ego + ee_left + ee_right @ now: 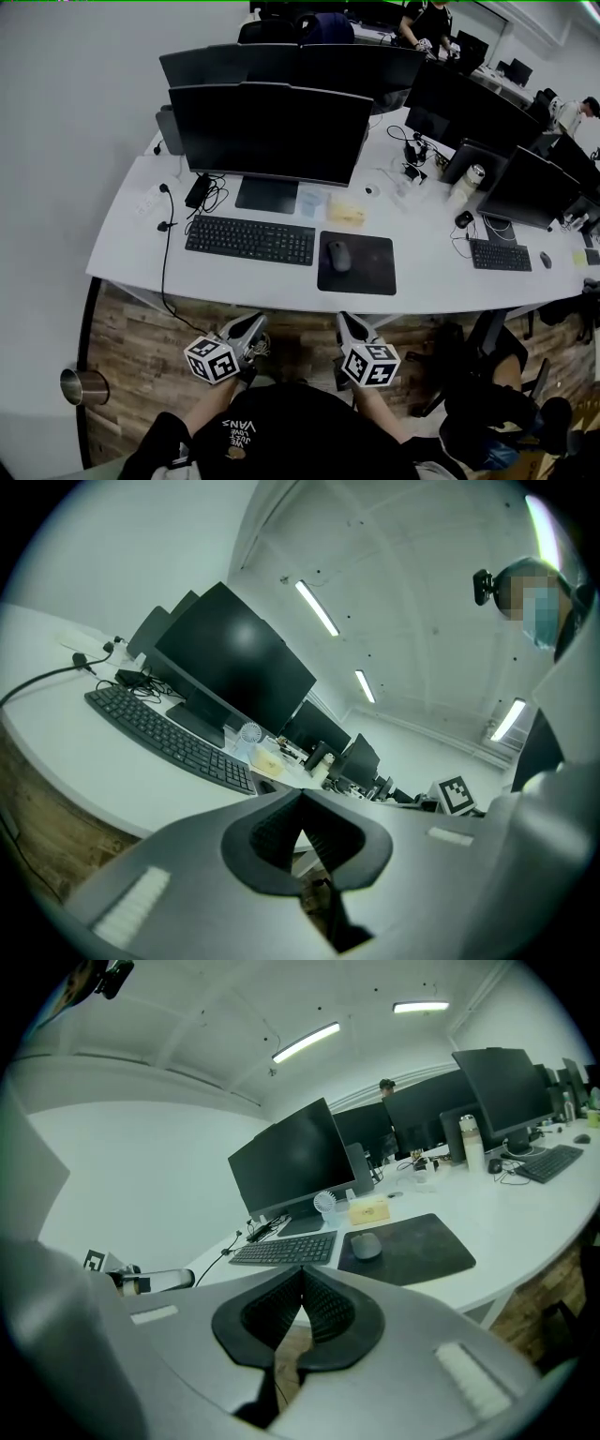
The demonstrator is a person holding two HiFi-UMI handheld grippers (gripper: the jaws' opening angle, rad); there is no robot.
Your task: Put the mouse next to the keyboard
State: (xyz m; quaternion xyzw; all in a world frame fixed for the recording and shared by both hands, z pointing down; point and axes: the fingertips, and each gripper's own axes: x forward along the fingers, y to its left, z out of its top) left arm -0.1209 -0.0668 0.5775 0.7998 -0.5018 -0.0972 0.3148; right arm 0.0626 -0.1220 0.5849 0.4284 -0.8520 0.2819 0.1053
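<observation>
Well, the mouse (338, 255) lies on the left part of the single black mouse pad (367, 270). The pad sits just right of the nearer keyboard (250, 240) on the white desk (427, 281). I count two keyboards: the second keyboard (500, 255) is well off to the right, with another mouse (546, 260) beside it. One monitor (270, 131) stands directly behind the nearer keyboard, and more stand behind it and to the right.

My two claws hang below the desk edge, touching nothing. The left gripper (251, 323) has its jaws pressed together, empty; the right gripper (345, 321) is likewise closed on nothing. Each carries one cube of square markers. The only writing I can read is "VANS" on the black top (253, 433).
</observation>
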